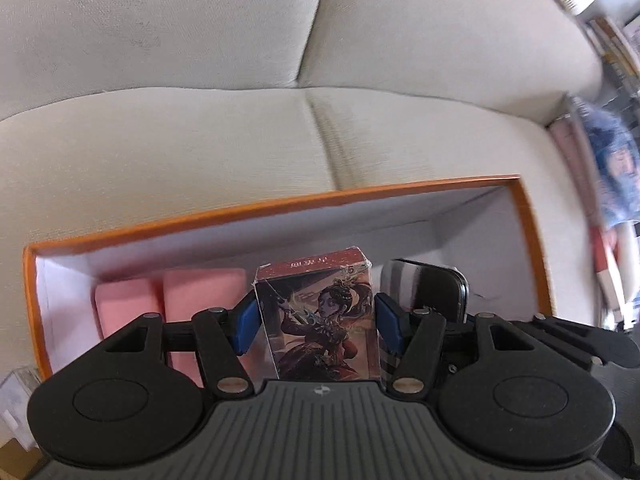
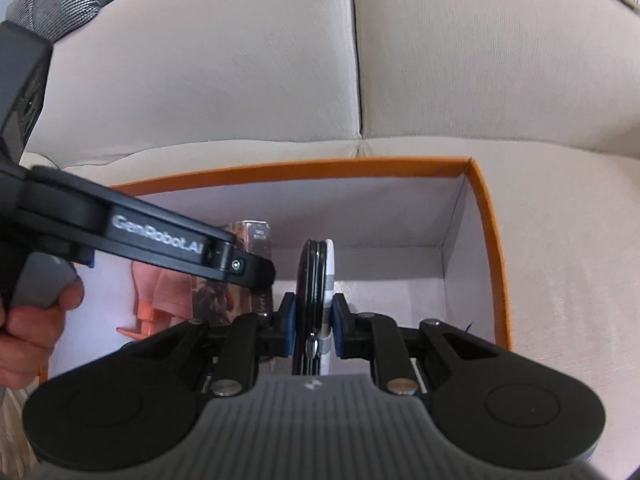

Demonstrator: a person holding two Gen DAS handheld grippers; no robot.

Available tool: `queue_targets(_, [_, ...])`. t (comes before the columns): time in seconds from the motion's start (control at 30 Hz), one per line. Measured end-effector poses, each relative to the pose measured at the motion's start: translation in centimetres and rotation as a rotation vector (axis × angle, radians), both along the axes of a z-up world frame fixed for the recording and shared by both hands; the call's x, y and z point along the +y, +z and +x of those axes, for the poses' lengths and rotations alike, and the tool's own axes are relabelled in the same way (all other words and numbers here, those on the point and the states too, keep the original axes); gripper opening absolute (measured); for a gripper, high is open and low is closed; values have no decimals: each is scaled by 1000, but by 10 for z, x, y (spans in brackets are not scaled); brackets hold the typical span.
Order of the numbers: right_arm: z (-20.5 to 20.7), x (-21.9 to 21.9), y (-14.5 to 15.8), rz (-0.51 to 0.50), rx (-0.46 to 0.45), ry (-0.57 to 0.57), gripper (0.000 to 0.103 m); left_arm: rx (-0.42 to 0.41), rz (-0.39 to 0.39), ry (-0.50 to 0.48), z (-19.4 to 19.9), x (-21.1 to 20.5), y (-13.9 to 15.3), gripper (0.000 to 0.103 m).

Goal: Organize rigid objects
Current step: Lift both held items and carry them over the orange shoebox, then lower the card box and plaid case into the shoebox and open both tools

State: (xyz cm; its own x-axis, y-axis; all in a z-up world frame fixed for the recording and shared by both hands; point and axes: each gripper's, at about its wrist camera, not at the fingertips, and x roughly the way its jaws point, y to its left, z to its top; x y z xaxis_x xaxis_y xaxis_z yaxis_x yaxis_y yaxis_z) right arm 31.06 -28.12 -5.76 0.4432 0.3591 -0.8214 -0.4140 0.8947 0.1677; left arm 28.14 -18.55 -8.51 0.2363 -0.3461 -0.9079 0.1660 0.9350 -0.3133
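The beige woven-cloth sofa (image 1: 200,140) looks matt and slightly rough. The orange-rimmed white cardboard box (image 2: 304,170) is smooth; the illustrated red card pack (image 1: 320,320) shows glossy wrap.

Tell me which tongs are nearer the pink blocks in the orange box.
Left. The left tongs, shut on the card box, sit right beside the pink blocks. The right tongs, holding the black case, are beyond the card box, farther away.

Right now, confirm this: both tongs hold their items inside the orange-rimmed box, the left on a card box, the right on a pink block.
One error: the right tongs clamp a thin black and white case, not a pink block, as the right wrist view shows. The left tongs do hold the card box inside the orange-rimmed box.
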Motion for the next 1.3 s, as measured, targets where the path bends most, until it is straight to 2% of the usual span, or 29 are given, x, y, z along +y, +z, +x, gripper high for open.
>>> queue_targets(0.23, [12, 0, -18, 44, 56, -11, 18, 40, 94, 8, 8, -18, -10, 68])
queue_targets(0.47, [16, -2, -25, 96, 91, -40, 18, 40, 129, -9, 7, -26, -15, 67])
queue_targets(0.6, [18, 1, -25, 98, 95, -47, 18, 25, 118, -13, 4, -21, -12, 68])
queue_targets(0.73, [19, 4, -25, 91, 94, -51, 18, 6, 78, -26, 1, -13, 3, 72])
queue_targets(0.83, [21, 5, -24, 88, 102, -63, 18, -23, 43, -24, -5, -3, 18, 69])
queue_targets(1.03, [25, 17, -24, 95, 111, -53, 18, -33, 17, -8, -12, 23, 29, 48])
queue_targets(1.17, [29, 22, -22, 85, 108, -29, 18, -26, 20, 2, -17, 33, 25, 46])
queue_targets(1.3, [44, 14, -26, 97, 169, -26, 20, -32, 37, 7, -24, 36, 16, 46])
